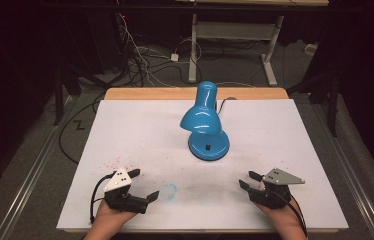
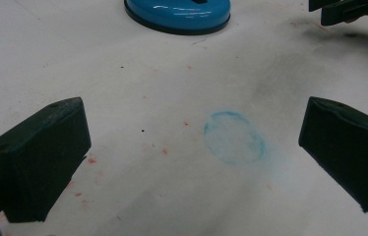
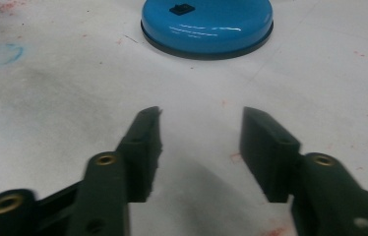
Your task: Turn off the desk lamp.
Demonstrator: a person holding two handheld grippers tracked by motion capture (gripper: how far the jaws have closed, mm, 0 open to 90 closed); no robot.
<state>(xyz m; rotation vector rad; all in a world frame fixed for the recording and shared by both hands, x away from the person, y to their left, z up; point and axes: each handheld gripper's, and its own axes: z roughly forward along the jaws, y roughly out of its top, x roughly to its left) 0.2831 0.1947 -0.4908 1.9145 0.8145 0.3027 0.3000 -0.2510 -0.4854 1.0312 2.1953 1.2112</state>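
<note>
White-covered table (image 1: 275, 130): blue lamp (image 1: 204, 122) standing mid-back; blue ring stain (image 1: 170, 190), red specks (image 1: 120, 162) near front.

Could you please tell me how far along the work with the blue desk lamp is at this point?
Nothing looks done yet: the blue desk lamp stands upright mid-table, untouched. In hand: the left tool and right tool sit open and empty at the near edge, both facing the lamp. Left: probably reaching and gripping it.
</note>
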